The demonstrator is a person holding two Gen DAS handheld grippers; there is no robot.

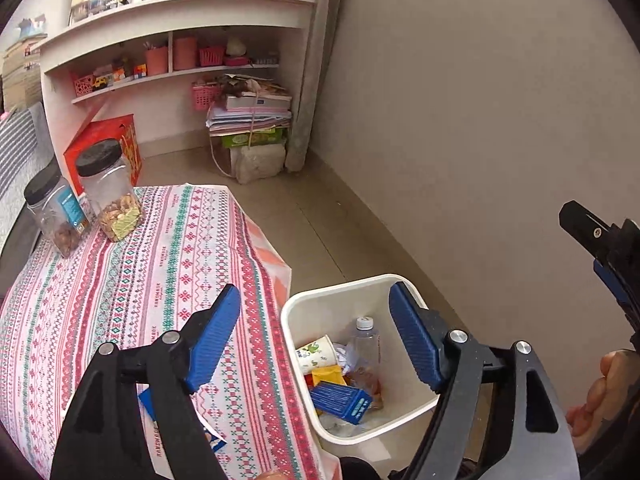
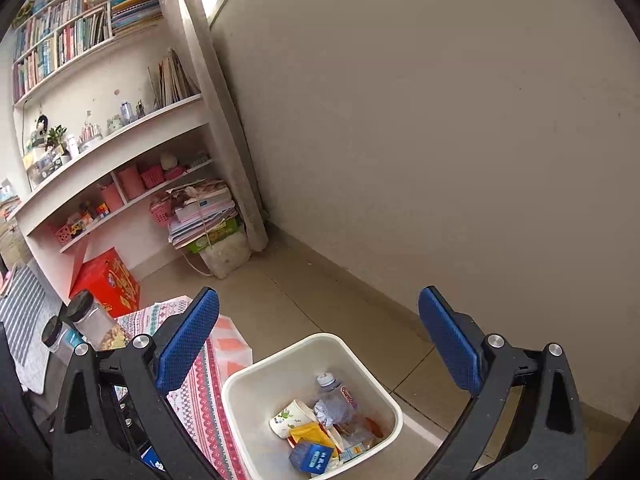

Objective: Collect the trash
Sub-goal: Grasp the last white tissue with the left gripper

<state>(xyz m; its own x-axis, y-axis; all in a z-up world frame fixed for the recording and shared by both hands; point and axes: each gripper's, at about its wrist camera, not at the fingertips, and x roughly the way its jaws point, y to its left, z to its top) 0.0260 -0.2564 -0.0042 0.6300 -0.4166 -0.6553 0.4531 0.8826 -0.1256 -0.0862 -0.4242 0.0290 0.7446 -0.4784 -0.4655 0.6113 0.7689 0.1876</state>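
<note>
Left wrist view: my left hand-held gripper point(image 1: 314, 312) spread wide, empty, ribbed blue pads. White plastic bin point(image 1: 408, 402) on floor just beside table point(image 1: 120, 300), square with rounded corners. Inside: blue carton point(image 1: 340, 400), clear bottle point(image 1: 365, 350), paper cup point(image 1: 316, 354), yellow wrapper. Blue item under left finger mostly hidden.

Right wrist view: my right hand-held gripper point(image 2: 318, 316) wide, empty, above same bin point(image 2: 256, 400). Two black-lidded jars point(image 2: 90, 320) partly cut off by finger.
</note>
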